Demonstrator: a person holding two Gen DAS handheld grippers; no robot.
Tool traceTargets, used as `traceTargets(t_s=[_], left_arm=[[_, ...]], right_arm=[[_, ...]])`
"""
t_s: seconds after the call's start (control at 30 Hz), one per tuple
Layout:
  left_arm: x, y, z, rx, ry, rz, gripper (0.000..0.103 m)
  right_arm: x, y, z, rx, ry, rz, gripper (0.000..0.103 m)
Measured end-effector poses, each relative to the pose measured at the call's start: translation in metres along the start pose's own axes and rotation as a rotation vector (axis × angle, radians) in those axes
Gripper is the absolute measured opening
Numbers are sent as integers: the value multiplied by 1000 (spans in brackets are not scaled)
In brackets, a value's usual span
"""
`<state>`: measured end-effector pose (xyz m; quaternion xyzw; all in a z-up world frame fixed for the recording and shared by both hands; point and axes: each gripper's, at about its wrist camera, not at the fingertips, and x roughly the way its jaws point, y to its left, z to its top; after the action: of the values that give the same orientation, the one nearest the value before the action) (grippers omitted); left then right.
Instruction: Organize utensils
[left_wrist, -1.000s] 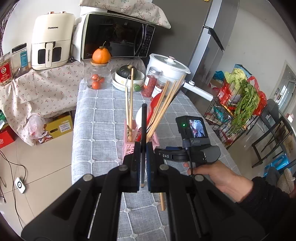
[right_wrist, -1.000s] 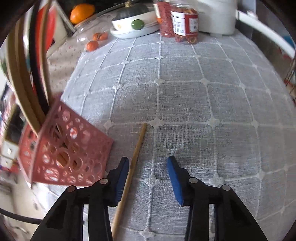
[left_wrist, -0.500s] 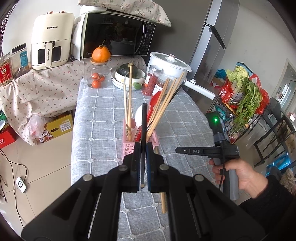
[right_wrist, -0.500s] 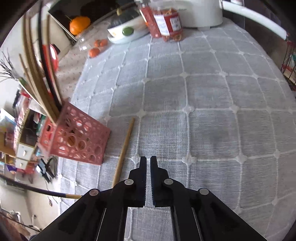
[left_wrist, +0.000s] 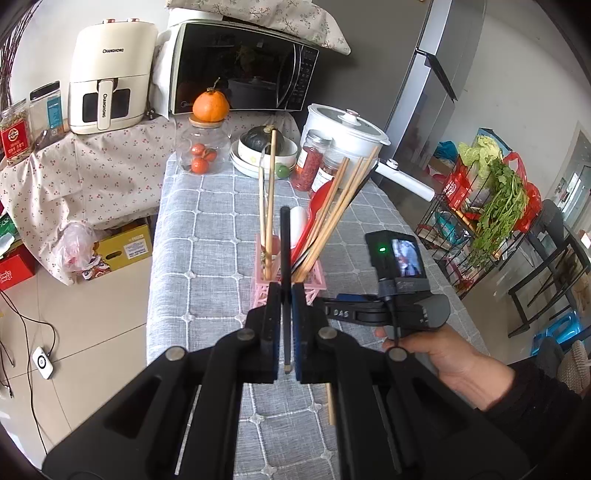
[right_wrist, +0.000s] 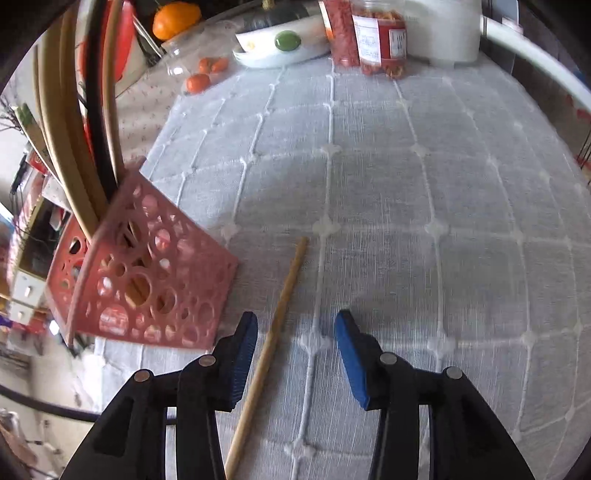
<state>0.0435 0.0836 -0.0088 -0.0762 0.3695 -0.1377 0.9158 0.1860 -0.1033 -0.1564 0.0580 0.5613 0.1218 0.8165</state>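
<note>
- The left gripper (left_wrist: 285, 325) stays clamped on a black chopstick (left_wrist: 284, 258), which stands upright between the pads, above the near side of the table (left_wrist: 207, 229); nothing has changed here since half a second ago.
- The right gripper (right_wrist: 295, 354) has changed: its blue pads, pressed together half a second ago, now stand wide apart and hold nothing.
- It has dropped low again over the grey checked tablecloth (right_wrist: 424, 192), as it was a second ago.
- A wooden chopstick (right_wrist: 273, 339) lies flat on the cloth between the spread fingers, closer to the left pad; whether it touches that pad cannot be told.
- The pink utensil basket (right_wrist: 147, 288) stands just left of that chopstick, toward the table's left edge, with wooden chopsticks and red spoons upright in it.
</note>
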Motion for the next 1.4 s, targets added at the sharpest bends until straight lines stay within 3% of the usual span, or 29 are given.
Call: traceTargets(t_s=[0.03, 0.13, 0.27, 0.4, 0.8, 0.97, 1.17, 1.4], left_arm=[[0, -1, 0, 3, 0, -1, 6], [1, -2, 2, 5, 1, -5, 6], [-3, -3, 2, 7, -12, -7, 6], [-10, -5, 4, 15, -35, -7, 6], [-24, -17, 9, 19, -102, -18, 6], [-46, -23, 19, -4, -200, -49, 6], [-70, -26, 36, -6, -362, 1, 6], [-64, -21, 51, -50, -456, 23, 6]], right_arm=[[2, 5, 0, -20, 5, -24, 41], [5, 22, -5, -143, -13, -156, 17], [-2, 9, -8, -111, 13, -93, 6], [-32, -8, -14, -83, -45, -50, 6], [-148, 10, -42, -169, -324, -8, 6], [-187, 18, -47, -183, -427, 40, 6], [-222, 30, -49, -203, -529, 90, 6], [-230, 35, -46, -199, -561, 131, 6]])
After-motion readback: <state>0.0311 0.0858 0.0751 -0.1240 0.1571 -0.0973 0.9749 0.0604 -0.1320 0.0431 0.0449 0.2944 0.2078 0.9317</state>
